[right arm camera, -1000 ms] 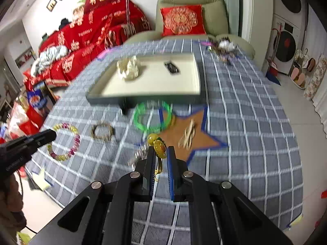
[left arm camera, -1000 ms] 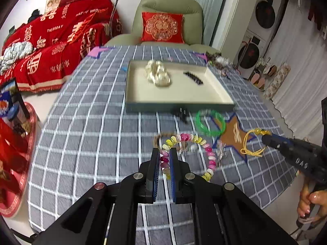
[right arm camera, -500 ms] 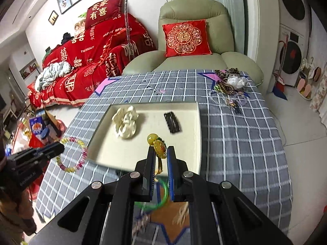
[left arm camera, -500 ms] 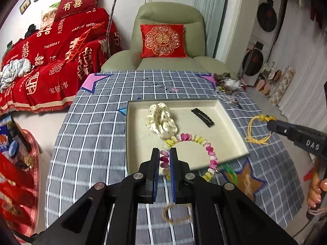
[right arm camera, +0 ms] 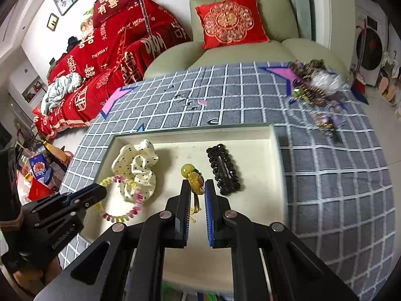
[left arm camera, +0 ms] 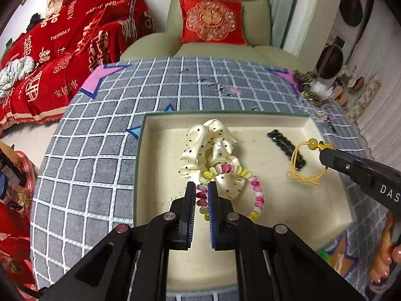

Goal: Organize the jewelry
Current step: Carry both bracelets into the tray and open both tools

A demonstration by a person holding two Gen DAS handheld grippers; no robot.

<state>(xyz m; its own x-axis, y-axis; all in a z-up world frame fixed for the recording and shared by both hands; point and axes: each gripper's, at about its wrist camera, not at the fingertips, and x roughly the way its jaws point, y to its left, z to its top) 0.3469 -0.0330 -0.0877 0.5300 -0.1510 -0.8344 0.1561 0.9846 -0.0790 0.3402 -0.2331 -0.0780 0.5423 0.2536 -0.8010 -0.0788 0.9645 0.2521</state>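
Left claw: your left claw [left arm camera: 201, 188] is clenched on the near arc of a pink and yellow bead bracelet [left arm camera: 257, 190], which hangs over the near half of the tray.
Right claw: your right claw [right arm camera: 196, 186] is clenched on the amber bead of a yellow cord bracelet [right arm camera: 194, 184], over the middle of the tray, just left of the hair clip.
Tray: a cream tray [left arm camera: 288, 213] with a low green rim sits on the grid-patterned tabletop [left arm camera: 95, 150].
Done: 2 items already lie in the tray, a cream dotted scrunchie [left arm camera: 213, 148] on the left and a black hair clip [right arm camera: 223, 173] on the right.
In hand: 2 bracelets are above the tray but not yet set down.
Left to do: a green ring [right arm camera: 165, 292] peeks out on the tabletop past the tray's near rim, and a tangled pile of jewelry [right arm camera: 314, 92] lies at the far right corner of the tabletop.
Open room: bare tray floor lies near you in front of both claws, and between scrunchie and clip.
Edges: the beaded loop overlaps the scrunchie in your left view, so it may drape on it. The tray's right rim is near the clip. The tabletop's far edge meets a green armchair [right arm camera: 240, 12].
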